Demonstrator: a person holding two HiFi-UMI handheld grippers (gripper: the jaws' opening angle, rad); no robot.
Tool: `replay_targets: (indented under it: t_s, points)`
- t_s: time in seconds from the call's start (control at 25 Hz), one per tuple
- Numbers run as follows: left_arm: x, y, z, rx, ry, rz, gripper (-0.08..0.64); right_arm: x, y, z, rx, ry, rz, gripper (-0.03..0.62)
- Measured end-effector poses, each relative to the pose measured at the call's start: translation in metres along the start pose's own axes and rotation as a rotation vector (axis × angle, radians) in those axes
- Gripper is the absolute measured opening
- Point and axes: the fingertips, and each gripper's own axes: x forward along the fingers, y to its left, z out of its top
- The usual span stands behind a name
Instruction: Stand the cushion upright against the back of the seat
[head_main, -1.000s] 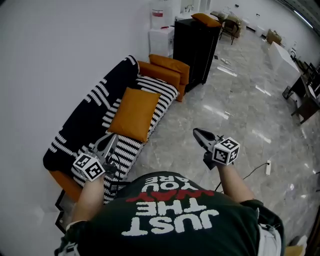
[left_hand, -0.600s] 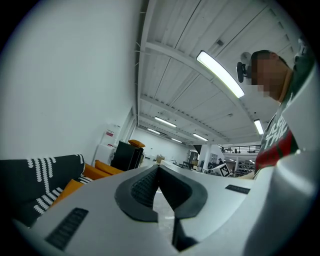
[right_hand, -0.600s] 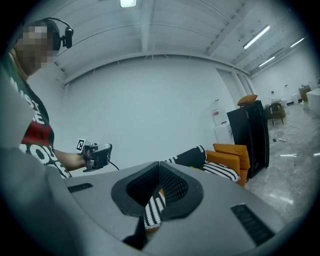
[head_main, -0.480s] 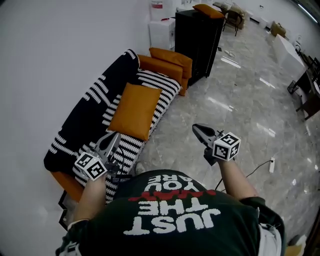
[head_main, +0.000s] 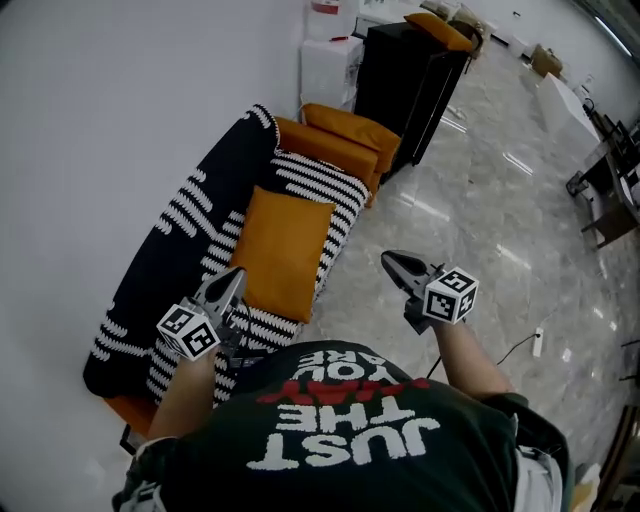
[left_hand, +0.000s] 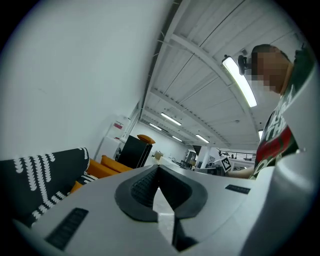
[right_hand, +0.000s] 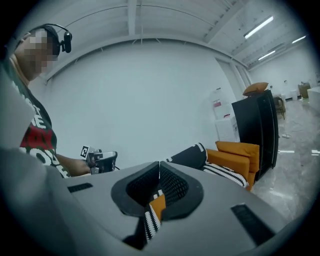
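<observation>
Currently the orange cushion (head_main: 283, 250) lies flat on the striped sofa seat (head_main: 320, 180), its long axis running along the sofa, just ahead of the nearer left gripper (head_main: 232, 280), while the right gripper (head_main: 390, 260) hangs over the floor (head_main: 480, 230); both are clenched empty.

The cushion (head_main: 283, 250) looks like smooth, matt orange cloth. The throw (head_main: 180, 215) on the left is coarse, knitted-looking fabric. The floor (head_main: 500, 230) on the right is glossy polished stone.

At your eleven o'clock, the orange square fabric cushion (head_main: 283, 250) lay flat on the black-and-white striped sofa (head_main: 312, 182); the tall black cabinet (head_main: 410, 75) stood beyond, at twelve.
</observation>
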Motion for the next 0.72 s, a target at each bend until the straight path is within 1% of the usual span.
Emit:
replay_targets:
  t_s: [0.12, 0.2, 0.28, 0.4, 0.48, 0.56, 0.64, 0.72]
  points:
    - [0.023, 0.053, 0.022, -0.002, 0.033, -0.03, 0.011, 0.055, -0.01, 0.032, -0.019, 0.003, 0.003, 0.025]
    - [0.039, 0.09, 0.031, 0.002, 0.051, -0.033, 0.011, 0.089, -0.022, 0.05, -0.026, -0.001, 0.004, 0.025]
    - [0.051, 0.12, 0.031, -0.001, 0.072, -0.021, 0.011, 0.112, -0.031, 0.056, -0.026, 0.011, 0.006, 0.025]
    - [0.063, 0.147, 0.02, -0.008, 0.113, 0.006, 0.011, 0.124, -0.044, 0.056, -0.027, 0.035, 0.014, 0.025]
    - [0.071, 0.162, 0.007, -0.002, 0.165, 0.042, 0.011, 0.13, -0.058, 0.051, -0.013, 0.052, 0.027, 0.025]
    - [0.077, 0.181, -0.012, -0.006, 0.232, 0.1, 0.011, 0.141, -0.073, 0.041, 0.01, 0.081, 0.058, 0.025]
    - [0.088, 0.205, -0.034, -0.025, 0.297, 0.154, 0.012, 0.155, -0.092, 0.028, 0.028, 0.113, 0.089, 0.025]
    - [0.098, 0.228, -0.049, -0.053, 0.341, 0.201, 0.012, 0.168, -0.111, 0.016, 0.039, 0.145, 0.115, 0.025]
